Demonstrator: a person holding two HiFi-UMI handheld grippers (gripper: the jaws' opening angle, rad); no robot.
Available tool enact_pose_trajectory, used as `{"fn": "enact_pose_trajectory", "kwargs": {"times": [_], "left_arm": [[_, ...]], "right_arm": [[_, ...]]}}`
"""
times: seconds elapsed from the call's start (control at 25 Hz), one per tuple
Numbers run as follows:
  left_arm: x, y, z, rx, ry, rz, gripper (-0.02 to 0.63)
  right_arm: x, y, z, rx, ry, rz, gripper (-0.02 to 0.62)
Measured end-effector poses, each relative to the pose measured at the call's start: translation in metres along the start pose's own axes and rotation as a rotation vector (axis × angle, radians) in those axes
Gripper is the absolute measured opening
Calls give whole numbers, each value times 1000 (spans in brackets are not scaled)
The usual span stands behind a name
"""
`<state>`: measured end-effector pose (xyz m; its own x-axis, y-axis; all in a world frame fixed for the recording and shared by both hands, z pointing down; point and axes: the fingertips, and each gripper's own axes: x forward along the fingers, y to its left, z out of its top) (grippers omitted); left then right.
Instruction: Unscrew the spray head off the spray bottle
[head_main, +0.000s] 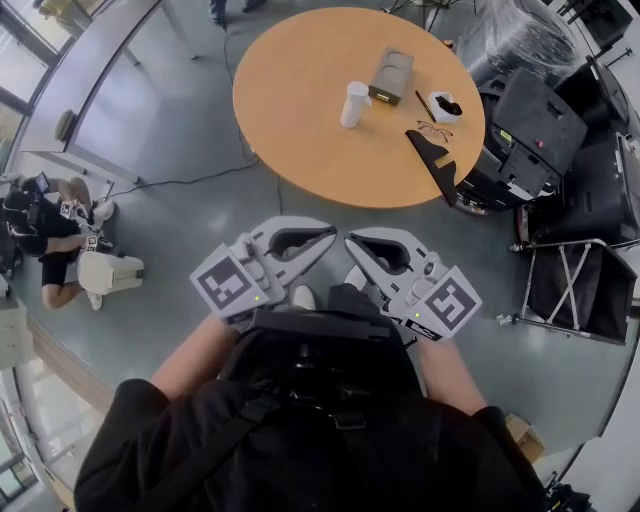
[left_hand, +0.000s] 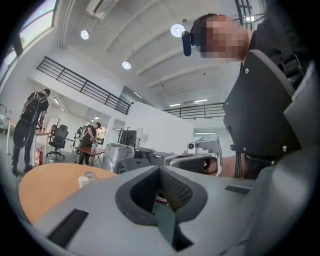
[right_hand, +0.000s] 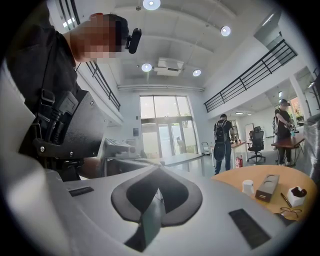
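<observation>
Well, left gripper (head_main: 328, 236) and right gripper (head_main: 352, 243) jaws clenched empty; white bottle (head_main: 354, 104) top seemingly blurred.

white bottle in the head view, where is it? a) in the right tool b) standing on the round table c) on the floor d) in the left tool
b: the white bottle stands upright on the round table, and both the left tool and right tool are shut with nothing between them, short of the table.
</observation>
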<state>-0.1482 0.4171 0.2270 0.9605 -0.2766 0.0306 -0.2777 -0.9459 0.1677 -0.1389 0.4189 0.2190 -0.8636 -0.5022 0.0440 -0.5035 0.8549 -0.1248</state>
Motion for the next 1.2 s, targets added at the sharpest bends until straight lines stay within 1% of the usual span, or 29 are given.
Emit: {"fn": "enact_pose_trajectory", "kwargs": {"times": [0.16,0.48,0.64,0.8,1.0,1.2], "left_arm": [[27,19,4,1,-6,25,5],[100,56,18,5,-29,63,5],[139,68,19,8,-20,90,4],[166,80,20,6,-10,119,4],[196,93,15,10,9,150,5],[202,106,16,10,13,164,5]], "right_arm": [[-5,-30,4,-3,-5,29,6],[-25,-111,16,-3,-14,71,6],[-42,-148,18,2,-25,92,6],[-52,-179,17,11,-21,114,6],[-61,-209,11,17,-16,146,6],[-56,-225,10,26,-18,152,6]]}}
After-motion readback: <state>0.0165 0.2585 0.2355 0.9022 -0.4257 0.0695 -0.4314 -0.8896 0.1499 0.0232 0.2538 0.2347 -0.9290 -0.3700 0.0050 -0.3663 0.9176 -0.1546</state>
